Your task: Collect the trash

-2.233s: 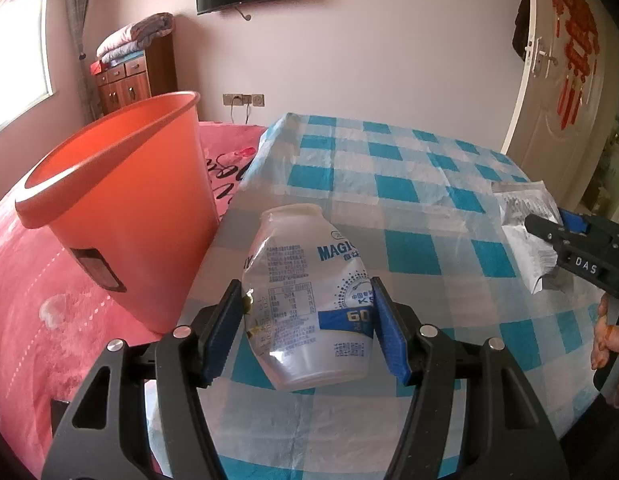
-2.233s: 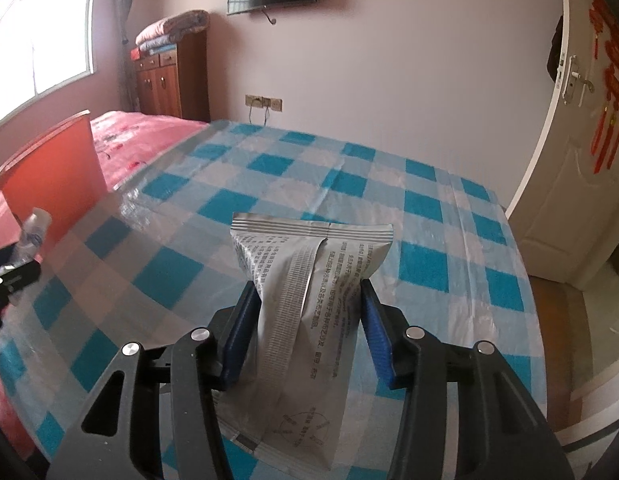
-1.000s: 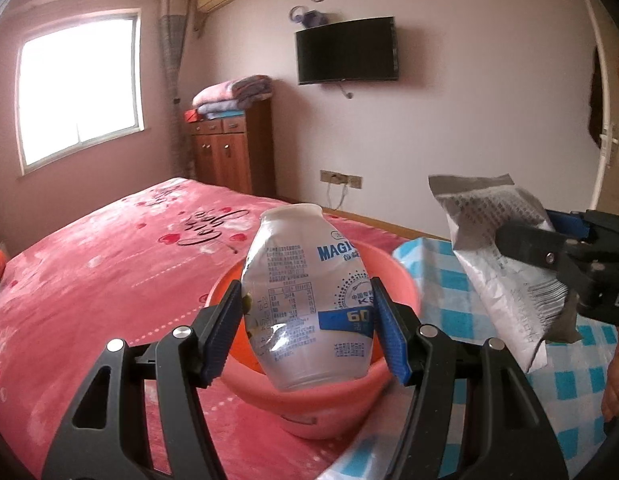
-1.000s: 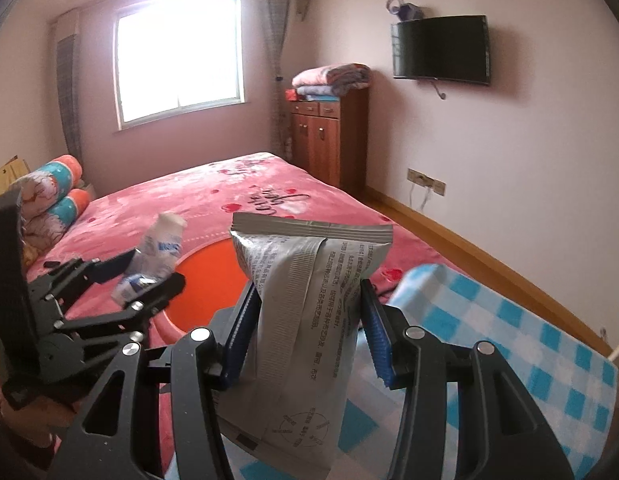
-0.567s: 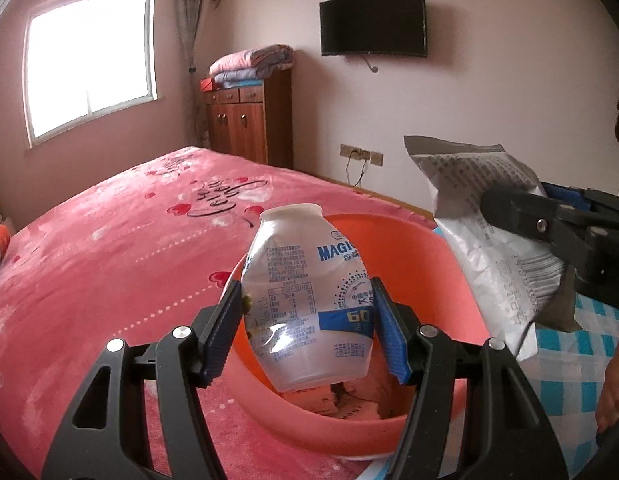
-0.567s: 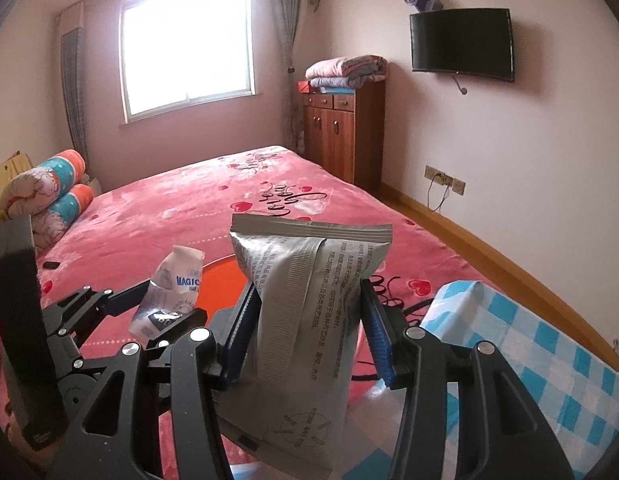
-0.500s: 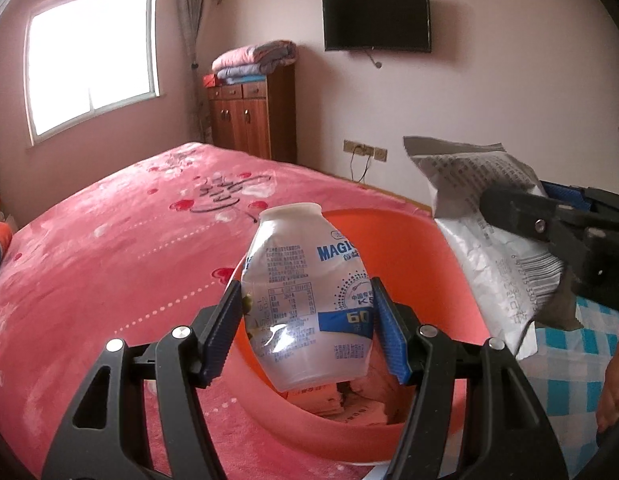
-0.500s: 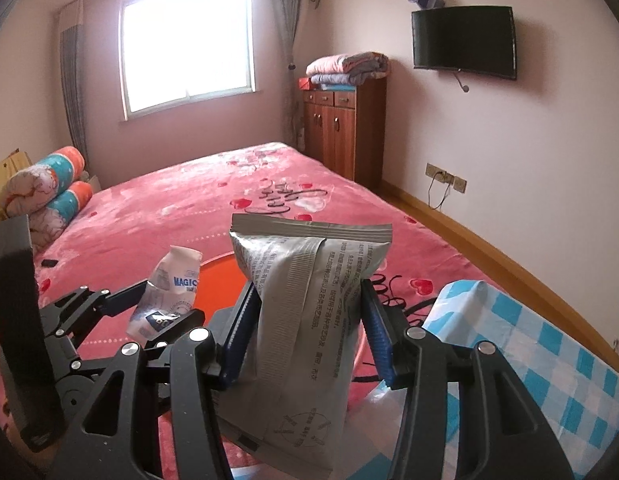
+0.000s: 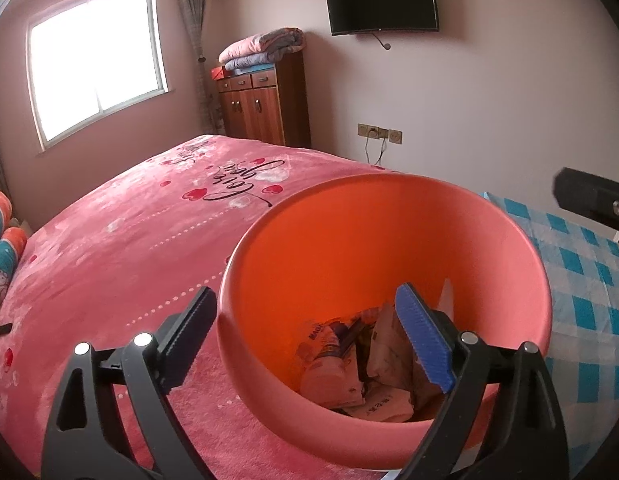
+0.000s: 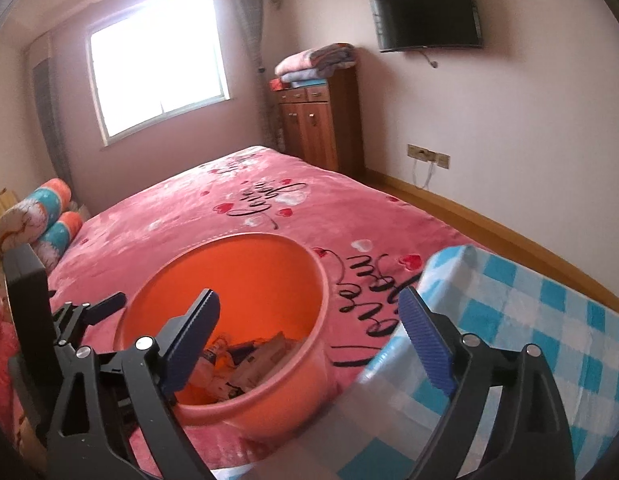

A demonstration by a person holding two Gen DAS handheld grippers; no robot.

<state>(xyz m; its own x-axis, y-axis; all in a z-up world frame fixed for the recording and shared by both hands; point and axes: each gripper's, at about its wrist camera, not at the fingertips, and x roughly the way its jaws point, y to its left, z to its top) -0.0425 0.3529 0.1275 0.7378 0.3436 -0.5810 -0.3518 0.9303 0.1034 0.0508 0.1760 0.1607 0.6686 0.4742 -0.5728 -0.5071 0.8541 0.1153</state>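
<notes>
1. L gripper (image 9: pixel 305 340): fingers wide apart, nothing between them, hanging over the orange bin (image 9: pixel 389 216).
2. R gripper (image 10: pixel 309 340): fingers also spread, empty, above the bin's near rim, partly over the checked cloth (image 10: pixel 529 328).
3. Trash (image 9: pixel 365 364) sits at the bin bottom: wrappers, packets, a crumpled bottle w/ label.
4. Bin stands on the pink bed (image 9: pixel 129 240), right beside the cloth edge.
5. Drop step looks done imo. Lift both grippers straight up, don't clip the rim; bin on soft bedding could tip.
6. Keep fingers apart while pulling away, then scan the cloth for leftover trash; none visible in these views.
</notes>
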